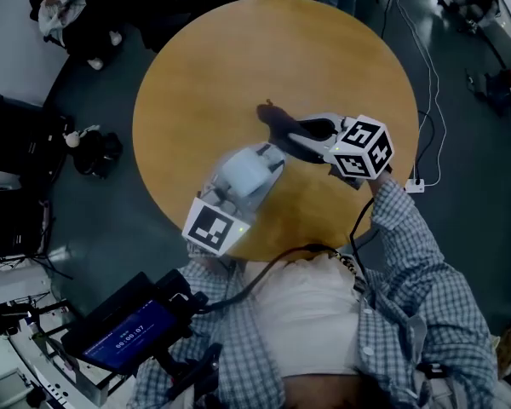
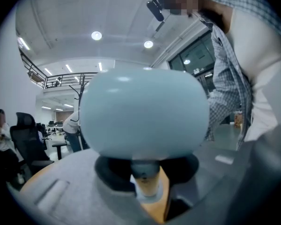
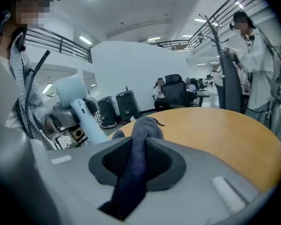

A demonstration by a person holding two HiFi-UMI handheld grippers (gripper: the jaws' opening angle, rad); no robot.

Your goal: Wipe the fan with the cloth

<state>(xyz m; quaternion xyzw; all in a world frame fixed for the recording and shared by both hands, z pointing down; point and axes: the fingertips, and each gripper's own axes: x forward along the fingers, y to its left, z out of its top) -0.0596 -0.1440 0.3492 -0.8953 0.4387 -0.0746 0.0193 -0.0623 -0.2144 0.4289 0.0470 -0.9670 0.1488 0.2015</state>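
A small pale blue fan (image 1: 245, 174) with a rounded head is held above the near edge of the round wooden table (image 1: 238, 49). My left gripper (image 1: 249, 181) is shut on its stem. In the left gripper view the fan's head (image 2: 143, 111) fills the middle and the stem (image 2: 145, 170) sits between the jaws of my left gripper (image 2: 147, 186). My right gripper (image 1: 294, 135) is shut on a dark blue cloth (image 1: 275, 123), just right of the fan and apart from it. The cloth (image 3: 139, 139) runs between the jaws of my right gripper (image 3: 138, 161); the fan (image 3: 77, 102) shows at left.
Black cases (image 1: 17, 135) and a bag (image 1: 94, 152) stand on the floor left of the table. A seated person (image 1: 64, 7) is at the far left. Cables and a power strip (image 1: 415, 185) lie on the floor at right. A standing person (image 3: 253, 60) is beside the table.
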